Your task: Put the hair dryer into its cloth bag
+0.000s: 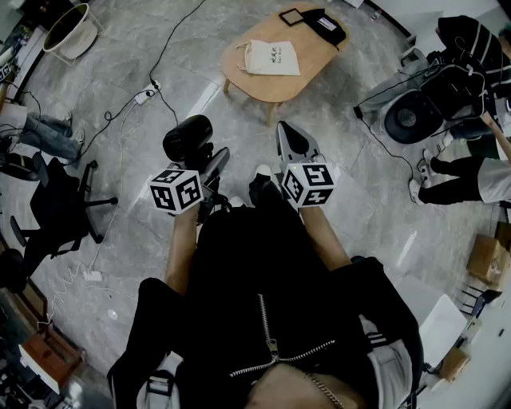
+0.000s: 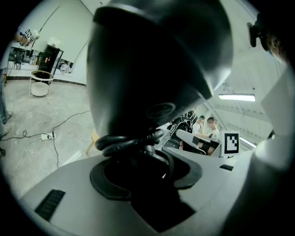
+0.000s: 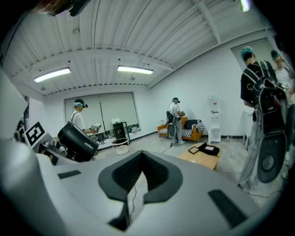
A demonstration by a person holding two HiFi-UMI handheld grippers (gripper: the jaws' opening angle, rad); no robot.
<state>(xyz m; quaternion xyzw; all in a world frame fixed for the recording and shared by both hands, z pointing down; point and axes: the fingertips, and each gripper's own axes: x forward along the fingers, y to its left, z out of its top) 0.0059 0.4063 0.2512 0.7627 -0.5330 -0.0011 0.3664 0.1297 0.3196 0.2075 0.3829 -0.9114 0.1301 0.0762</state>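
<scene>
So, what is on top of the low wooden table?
A white cloth bag with dark print lies flat on the oval wooden table, a black flat item and a small black-framed square at its far end. Whatever lies inside or under the bag is covered.

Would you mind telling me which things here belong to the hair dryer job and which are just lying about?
For the job:
hair dryer, held in the left gripper
cloth bag on the wooden table

Lying about:
black pouch
power strip
office chair
cardboard box
</scene>
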